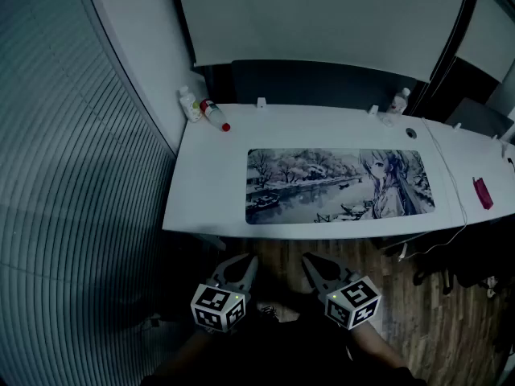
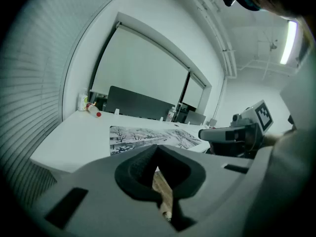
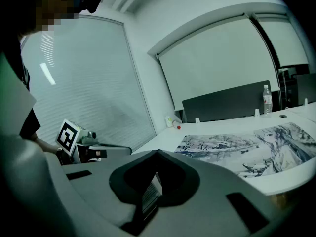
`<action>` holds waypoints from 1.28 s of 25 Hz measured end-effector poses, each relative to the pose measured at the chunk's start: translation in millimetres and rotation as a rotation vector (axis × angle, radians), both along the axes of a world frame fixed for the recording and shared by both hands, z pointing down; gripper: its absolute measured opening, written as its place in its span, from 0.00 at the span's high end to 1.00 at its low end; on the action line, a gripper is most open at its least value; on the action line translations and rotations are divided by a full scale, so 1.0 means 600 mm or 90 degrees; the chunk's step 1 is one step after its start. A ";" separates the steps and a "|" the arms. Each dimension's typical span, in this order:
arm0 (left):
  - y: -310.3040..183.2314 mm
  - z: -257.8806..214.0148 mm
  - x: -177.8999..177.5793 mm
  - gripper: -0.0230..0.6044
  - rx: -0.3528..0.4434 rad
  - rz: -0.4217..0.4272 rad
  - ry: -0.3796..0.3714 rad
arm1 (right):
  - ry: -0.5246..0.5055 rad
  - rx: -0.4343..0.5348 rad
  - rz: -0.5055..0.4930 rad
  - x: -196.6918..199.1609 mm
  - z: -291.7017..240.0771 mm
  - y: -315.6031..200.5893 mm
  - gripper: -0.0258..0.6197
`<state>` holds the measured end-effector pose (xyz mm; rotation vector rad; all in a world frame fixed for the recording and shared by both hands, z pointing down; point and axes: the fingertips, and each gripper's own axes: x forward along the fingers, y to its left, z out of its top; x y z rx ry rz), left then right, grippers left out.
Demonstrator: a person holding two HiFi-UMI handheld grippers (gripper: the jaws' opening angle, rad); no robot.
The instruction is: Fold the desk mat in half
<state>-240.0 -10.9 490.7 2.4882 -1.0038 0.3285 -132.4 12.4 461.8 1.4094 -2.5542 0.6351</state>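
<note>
— On the white bench [image 1: 205, 183], from left to right: a red-capped bottle [image 1: 214, 114] at the far left corner, then the printed desk mat [image 1: 339, 185]. It lies flat and fully spread, with its long side just beside the front edge. A small pink item [image 1: 483, 192] sits well off to the right.

— And the grippers?

— Both are held low in front of the bench, apart from the mat. On the left gripper [image 1: 245, 264] the fingers are together on nothing. The right gripper [image 1: 310, 264] is the same, pressed closed and empty.

— How will the mat handle?

— My guess is thin, light and floppy, with a grippy backing. It should bend easily but drag rather than slide. Its edge lies flush with the bench, so it will be hard to get under.

— Where to take hold?

— Probably at the two near corners, one for each gripper. Pinch them shallowly, then lift them over toward the far edge.
</note>
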 end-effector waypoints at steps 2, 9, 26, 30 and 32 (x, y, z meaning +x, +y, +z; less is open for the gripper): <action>0.002 0.000 -0.001 0.95 0.001 -0.002 -0.001 | 0.001 0.000 -0.001 0.000 -0.001 0.002 0.93; 0.009 -0.004 0.001 0.95 -0.001 0.001 0.005 | 0.006 0.015 -0.005 -0.002 -0.009 0.005 0.92; 0.006 0.010 -0.010 0.95 -0.009 -0.008 0.001 | 0.006 -0.001 -0.030 -0.028 0.008 -0.014 0.92; 0.001 0.016 -0.017 0.95 -0.014 -0.018 -0.001 | 0.008 -0.006 -0.047 -0.039 0.016 -0.029 0.92; 0.000 0.019 -0.021 0.95 -0.017 -0.025 -0.002 | 0.010 -0.009 -0.054 -0.045 0.020 -0.037 0.92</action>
